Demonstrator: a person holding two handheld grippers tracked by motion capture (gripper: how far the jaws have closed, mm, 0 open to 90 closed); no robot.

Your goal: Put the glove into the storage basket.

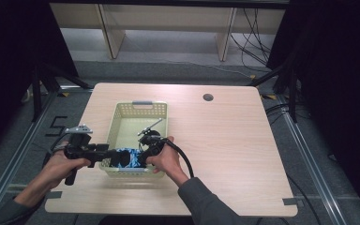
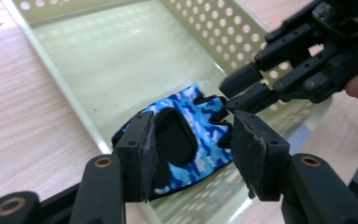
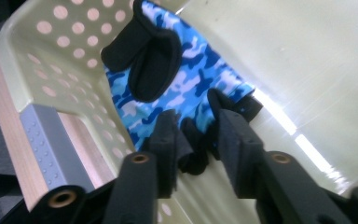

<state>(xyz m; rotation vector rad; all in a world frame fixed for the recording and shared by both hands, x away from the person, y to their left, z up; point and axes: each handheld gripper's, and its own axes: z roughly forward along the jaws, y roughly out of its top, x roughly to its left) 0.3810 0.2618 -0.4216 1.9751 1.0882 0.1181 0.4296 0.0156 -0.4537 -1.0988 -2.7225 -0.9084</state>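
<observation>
Pale yellow-green perforated plastic basket (image 1: 122,112) sits left of centre on light wood-grain table (image 1: 225,140), grey handle tabs at its 12 and 6 o'clock ends. Blue camouflage fingerless glove with black palm padding (image 1: 130,157) lies on the basket floor at the 6 o'clock end, against the near wall.

Left gripper (image 1: 104,153) comes in from 9 o'clock over the basket rim; in the left gripper view its jaws stand partly apart, the glove (image 2: 186,140) below them, pads not pressing it.

Right gripper (image 1: 143,151) reaches down from 3 o'clock; jaws narrow but parted, black glove finger ends (image 3: 193,140) between them, whether the pads touch them I cannot tell
</observation>
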